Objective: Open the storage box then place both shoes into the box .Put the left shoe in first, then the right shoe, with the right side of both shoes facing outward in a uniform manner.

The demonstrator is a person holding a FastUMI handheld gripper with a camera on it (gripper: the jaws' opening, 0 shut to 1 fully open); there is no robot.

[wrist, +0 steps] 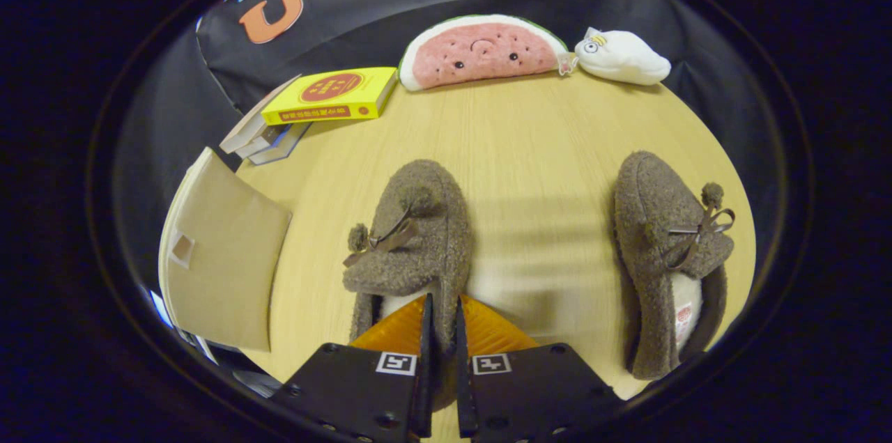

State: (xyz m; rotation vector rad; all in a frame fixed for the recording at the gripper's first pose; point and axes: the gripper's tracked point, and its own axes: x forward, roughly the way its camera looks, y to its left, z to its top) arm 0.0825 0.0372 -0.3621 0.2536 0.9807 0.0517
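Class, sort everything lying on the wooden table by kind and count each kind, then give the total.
Shoes: 2, one just ahead of the gripper, whose jaws stand nearly together at its heel end, and another off to the right.
Plush toys: 2, a watermelon and a white one.
Books: 3, a yellow one on two others.
Box: 1.
Total: 8

A: Both slippers, the left one [411, 234] and the right one [665, 248], are brown and fuzzy, with a white lining.

B: The desk [529, 136] is pale wood. The top book [333, 95] is yellow, the watermelon plush [481, 51] pink.
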